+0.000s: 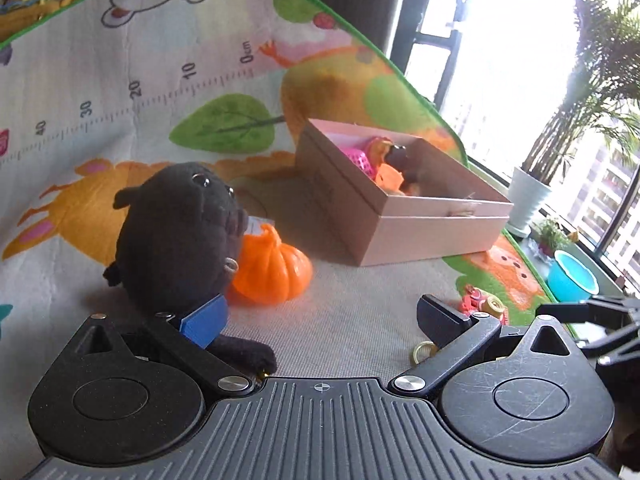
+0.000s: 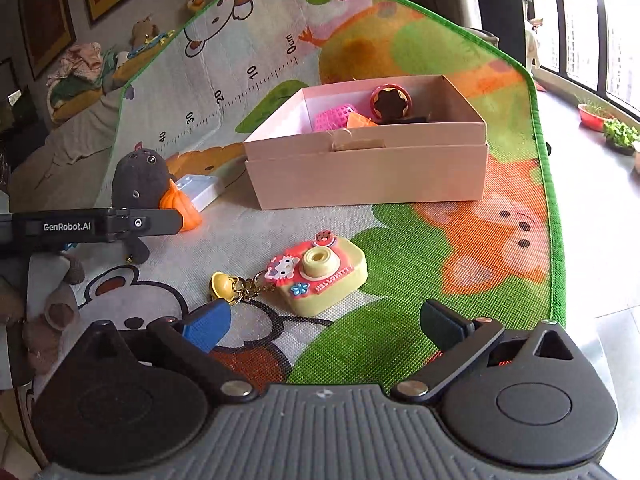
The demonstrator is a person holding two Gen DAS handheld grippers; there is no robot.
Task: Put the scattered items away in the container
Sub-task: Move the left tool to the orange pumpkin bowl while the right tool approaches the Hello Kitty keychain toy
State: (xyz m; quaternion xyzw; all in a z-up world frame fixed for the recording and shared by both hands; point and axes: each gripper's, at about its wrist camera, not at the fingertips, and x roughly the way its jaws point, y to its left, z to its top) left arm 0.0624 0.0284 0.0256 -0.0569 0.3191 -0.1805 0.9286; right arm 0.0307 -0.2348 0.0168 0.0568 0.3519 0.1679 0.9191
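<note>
Kids' play mat (image 2: 460, 288): pink box (image 2: 372, 176) mid-mat, both grippers (image 1: 320, 320) (image 2: 324, 320) spread wide, holding nothing, toy camera (image 2: 320, 276) ahead.

Right gripper (image 2: 324, 320) spread wide over play mat (image 2: 420, 240), nothing between fingers.
Toy camera (image 2: 320, 276) with bell keychain (image 2: 224, 285) lies just ahead of the fingertips. Pink box (image 2: 368, 172) farther back holds pink basket (image 2: 335, 117) and round toy (image 2: 390, 101). Black plush (image 2: 138, 180) touches orange pumpkin (image 2: 182, 204) at left; left gripper (image 2: 96, 226) beside them.
</note>
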